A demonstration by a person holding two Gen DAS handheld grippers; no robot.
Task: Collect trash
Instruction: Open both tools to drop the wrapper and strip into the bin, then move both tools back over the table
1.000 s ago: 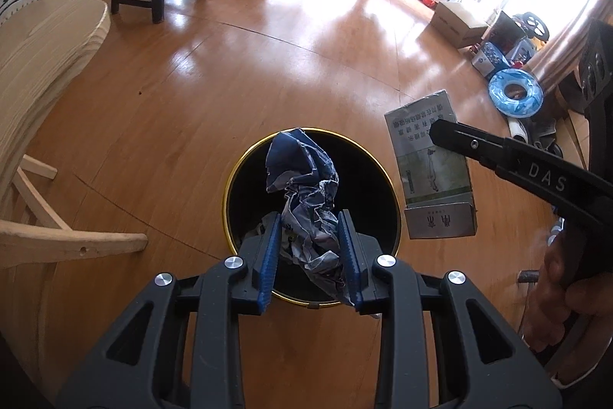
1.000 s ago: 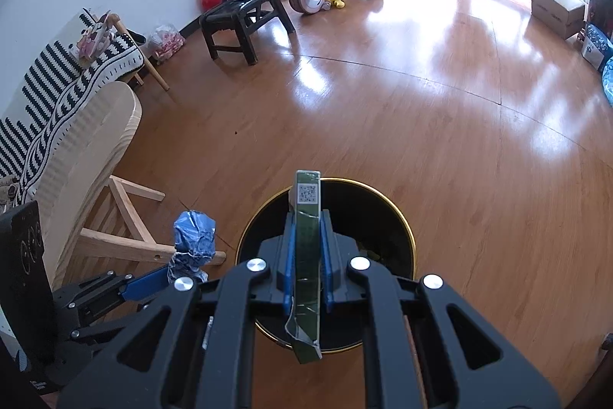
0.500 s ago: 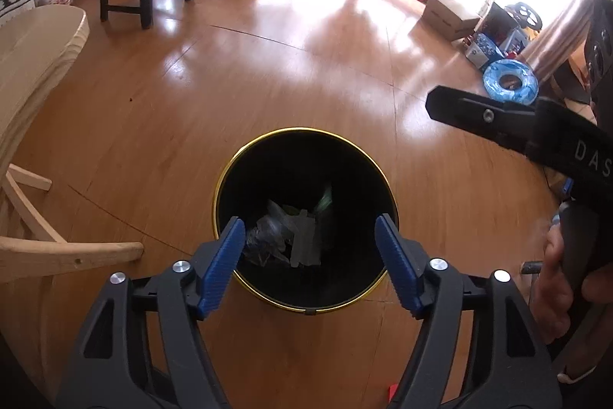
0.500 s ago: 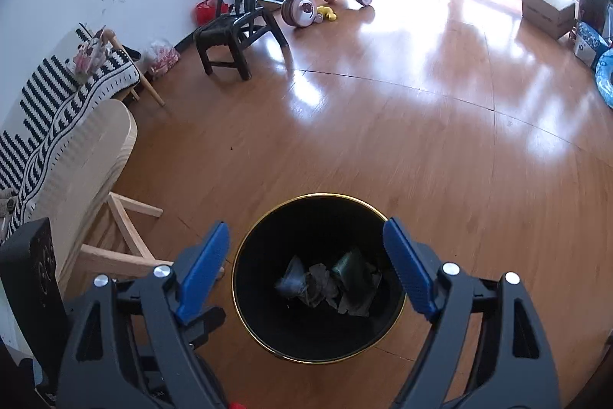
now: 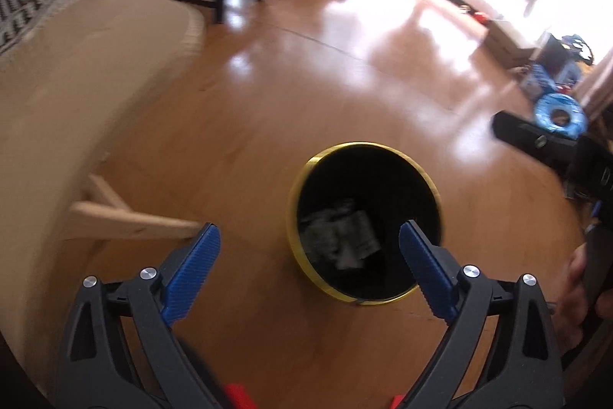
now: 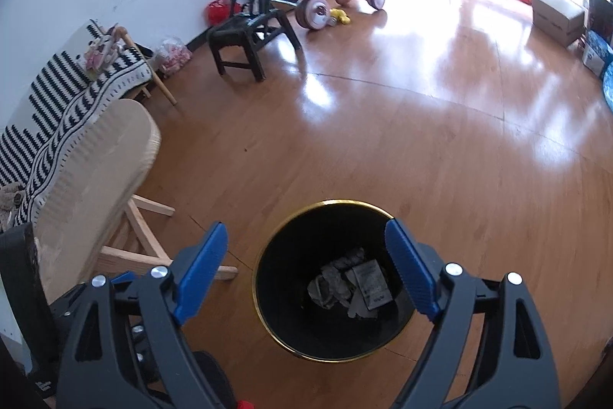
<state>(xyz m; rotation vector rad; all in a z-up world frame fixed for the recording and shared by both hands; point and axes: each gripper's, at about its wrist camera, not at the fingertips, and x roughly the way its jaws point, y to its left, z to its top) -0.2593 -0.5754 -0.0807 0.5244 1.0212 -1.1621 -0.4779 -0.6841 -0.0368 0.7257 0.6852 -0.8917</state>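
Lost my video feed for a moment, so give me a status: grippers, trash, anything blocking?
Left gripper jaws opening, nothing between fingers. Right gripper open, empty. Trash lying in black bin. Nothing over the bin mouth.

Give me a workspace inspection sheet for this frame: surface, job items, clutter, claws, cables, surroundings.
Surface: glossy wood floor, glare patches.
Job's things: black bin with gold rim, upright on floor; crumpled trash at its bottom, including a flat printed pack.
Clutter: pink trike, yellow toy beside it, box, blue ring.
Claws: left claw opening, nothing between the pads, beside the bin's left; right claw open, empty, above the bin.
Cables: nothing seen.
Surroundings: pale wood table left of bin, black chair, striped throw, white wall, bright windows.
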